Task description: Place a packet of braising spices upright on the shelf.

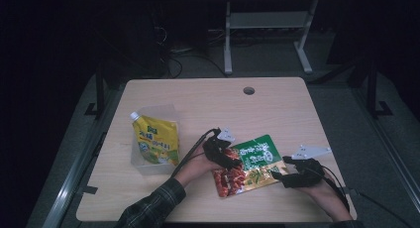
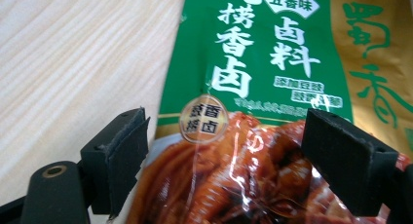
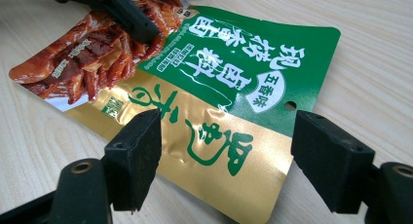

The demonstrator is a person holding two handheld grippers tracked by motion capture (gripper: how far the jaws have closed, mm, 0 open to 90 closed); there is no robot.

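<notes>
Lying flat near the front edge of the tabletop [image 1: 208, 104]: green-and-gold sauce packet [image 1: 250, 164], thin, glossy, likely slippery and floppy. Left gripper [image 1: 229, 159] is spreading released over its red end; right gripper [image 1: 281, 174] is straddling the gold edge, unclenched. Pinching the flat sealed border looks best.

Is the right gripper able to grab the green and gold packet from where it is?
Probably yes. The right gripper has its jaws open on either side of the packet's gold edge, with nothing between them.
</notes>
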